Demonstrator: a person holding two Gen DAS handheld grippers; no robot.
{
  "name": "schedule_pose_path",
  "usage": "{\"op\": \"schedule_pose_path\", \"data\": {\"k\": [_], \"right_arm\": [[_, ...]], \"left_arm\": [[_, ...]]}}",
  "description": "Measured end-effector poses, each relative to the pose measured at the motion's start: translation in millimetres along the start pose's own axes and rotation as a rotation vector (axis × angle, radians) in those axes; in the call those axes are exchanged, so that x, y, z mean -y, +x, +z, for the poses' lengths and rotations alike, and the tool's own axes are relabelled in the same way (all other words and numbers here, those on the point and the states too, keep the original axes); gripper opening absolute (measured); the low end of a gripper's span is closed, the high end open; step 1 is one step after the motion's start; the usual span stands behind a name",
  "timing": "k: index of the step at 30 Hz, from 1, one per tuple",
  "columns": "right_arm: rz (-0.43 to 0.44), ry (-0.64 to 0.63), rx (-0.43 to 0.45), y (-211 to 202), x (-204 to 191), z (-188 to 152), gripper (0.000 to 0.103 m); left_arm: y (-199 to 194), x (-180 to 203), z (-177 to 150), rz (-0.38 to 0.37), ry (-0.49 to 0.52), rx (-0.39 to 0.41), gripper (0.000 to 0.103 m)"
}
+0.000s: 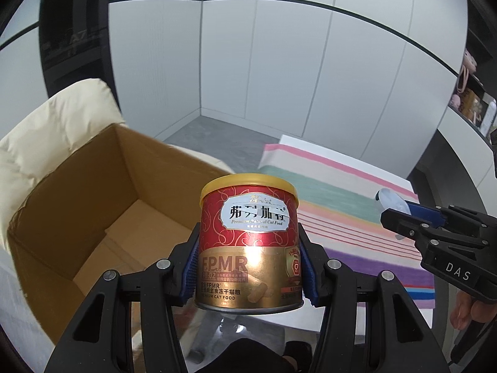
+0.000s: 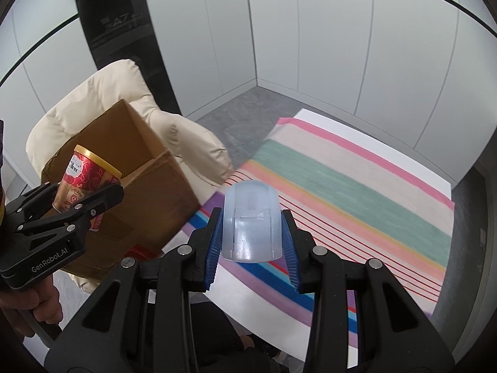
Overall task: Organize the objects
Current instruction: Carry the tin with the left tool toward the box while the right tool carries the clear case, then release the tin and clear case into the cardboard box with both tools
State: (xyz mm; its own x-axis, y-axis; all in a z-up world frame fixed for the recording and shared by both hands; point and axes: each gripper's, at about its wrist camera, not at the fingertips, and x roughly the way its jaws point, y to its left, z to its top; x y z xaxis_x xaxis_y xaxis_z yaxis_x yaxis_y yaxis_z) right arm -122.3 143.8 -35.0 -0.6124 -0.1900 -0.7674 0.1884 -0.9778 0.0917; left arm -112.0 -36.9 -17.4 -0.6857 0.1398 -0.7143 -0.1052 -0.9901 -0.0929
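Note:
My left gripper (image 1: 248, 267) is shut on a red and gold cat food can (image 1: 248, 242) with a yellow lid, held upright in the air beside the open cardboard box (image 1: 93, 217). The can also shows in the right wrist view (image 2: 84, 183), in front of the box (image 2: 149, 199). My right gripper (image 2: 252, 239) is shut on a pale translucent blue plastic case (image 2: 250, 220), held above the striped cloth (image 2: 357, 192). That gripper also shows in the left wrist view (image 1: 400, 214), to the right of the can.
The box rests on a cream padded chair (image 1: 46, 130). The striped cloth covers a white table (image 2: 372, 136). White wall panels stand behind, with a dark screen (image 2: 115, 25) at left and shelves (image 1: 472, 99) with small items at far right.

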Motion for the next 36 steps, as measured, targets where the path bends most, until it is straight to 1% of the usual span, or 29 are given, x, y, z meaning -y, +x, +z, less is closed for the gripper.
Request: {"op": "schedule_pose_path", "data": {"k": [18, 24, 25, 27, 29, 31, 32, 33, 36], "right_arm": [[0.079, -0.115, 0.013, 16, -84, 15, 0.038], [0.111, -0.155, 0.012, 21, -113, 17, 0.038], [0.117, -0.162, 0.011, 22, -119, 18, 0.038], [0.128, -0.172, 0.008, 25, -128, 19, 0.038], [0.136, -0.183, 0.008, 27, -136, 20, 0.038], [0.144, -0.192, 0.008, 28, -144, 22, 0.038], [0.146, -0.194, 0.007, 28, -147, 21, 0.038], [0.150, -0.196, 0.007, 29, -151, 22, 0.038], [0.164, -0.210, 0.004, 32, -165, 23, 0.038]], "left_arm": [[-22, -71, -20, 0.107, -0.090, 0.003, 0.054], [-26, -91, -31, 0.147, -0.108, -0.019, 0.055], [-29, -89, -34, 0.155, -0.108, -0.024, 0.055], [-33, -94, -38, 0.164, -0.098, -0.019, 0.060], [-39, -97, -37, 0.198, -0.086, 0.005, 0.087], [-49, -103, -39, 0.261, -0.077, 0.050, 0.103], [-54, -106, -41, 0.289, -0.081, 0.069, 0.103], [-57, -110, -42, 0.305, -0.088, 0.070, 0.103], [-64, -130, -50, 0.315, -0.138, 0.052, 0.103]]}}
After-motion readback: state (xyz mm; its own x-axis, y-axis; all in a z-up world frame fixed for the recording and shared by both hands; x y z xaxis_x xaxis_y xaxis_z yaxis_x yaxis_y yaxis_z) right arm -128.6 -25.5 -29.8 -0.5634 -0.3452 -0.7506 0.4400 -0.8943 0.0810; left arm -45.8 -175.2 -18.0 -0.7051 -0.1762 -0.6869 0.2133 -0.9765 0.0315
